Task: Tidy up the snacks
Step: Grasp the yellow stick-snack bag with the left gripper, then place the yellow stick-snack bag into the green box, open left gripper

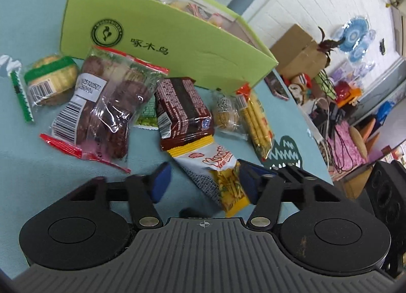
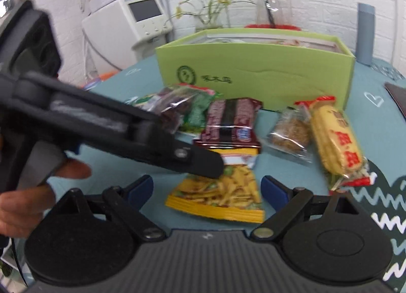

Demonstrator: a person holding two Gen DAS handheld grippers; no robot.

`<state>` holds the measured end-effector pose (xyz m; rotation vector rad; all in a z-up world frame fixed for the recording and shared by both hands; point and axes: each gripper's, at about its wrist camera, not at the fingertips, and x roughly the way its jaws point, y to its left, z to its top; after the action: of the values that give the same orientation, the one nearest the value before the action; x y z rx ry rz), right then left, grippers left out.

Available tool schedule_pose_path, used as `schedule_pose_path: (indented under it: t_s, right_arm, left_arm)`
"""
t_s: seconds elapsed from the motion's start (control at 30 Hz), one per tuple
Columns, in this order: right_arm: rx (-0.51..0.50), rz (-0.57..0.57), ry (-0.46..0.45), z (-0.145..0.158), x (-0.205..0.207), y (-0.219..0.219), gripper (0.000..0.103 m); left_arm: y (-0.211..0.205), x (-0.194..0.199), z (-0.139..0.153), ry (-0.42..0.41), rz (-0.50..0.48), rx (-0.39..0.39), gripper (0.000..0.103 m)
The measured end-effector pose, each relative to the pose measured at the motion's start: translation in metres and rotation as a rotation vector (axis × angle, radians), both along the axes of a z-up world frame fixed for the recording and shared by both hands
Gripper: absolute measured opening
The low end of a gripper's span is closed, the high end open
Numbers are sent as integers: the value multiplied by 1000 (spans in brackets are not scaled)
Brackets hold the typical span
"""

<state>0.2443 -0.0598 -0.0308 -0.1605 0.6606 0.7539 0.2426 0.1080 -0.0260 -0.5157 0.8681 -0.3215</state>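
A yellow chip packet (image 1: 223, 176) (image 2: 223, 191) lies on the blue tablecloth, nearest to both grippers. My left gripper (image 1: 203, 182) straddles it. Its right pad touches the packet's edge and its left pad stands clear, so the jaws are open around it. In the right wrist view, one black finger (image 2: 203, 161) of that gripper lies across the packet's top. My right gripper (image 2: 206, 189) is open, with the packet's lower end just beyond its blue pads. Behind stands the open green box (image 1: 177, 39) (image 2: 253, 70) with several snacks inside.
Loose snacks lie before the box: a brown wafer pack (image 1: 182, 113), a clear cookie bag (image 1: 109, 108), a green-labelled cracker (image 1: 50, 77), a sesame snack (image 2: 289, 133) and a yellow stick-biscuit pack (image 2: 335, 141). A hand (image 2: 25, 204) holds the left gripper. The table edge is at right (image 1: 312, 125).
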Motion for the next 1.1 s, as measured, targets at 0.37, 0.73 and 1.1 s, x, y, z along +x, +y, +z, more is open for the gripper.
schedule_pose_path:
  t_s: [0.37,0.73,1.1]
  right_arm:
    - [34,43,10,-1,-80,8,93]
    - [48,-46,-18,3,-82,-3,93]
    - [20,-16,-50,4,-65,7,73]
  left_arm:
    - [2,-72,-7,3,-41,-15,1]
    - [19,-86,-2,-20,31,-42,47]
    - [9,-71,-1,-25,-39,-86,0]
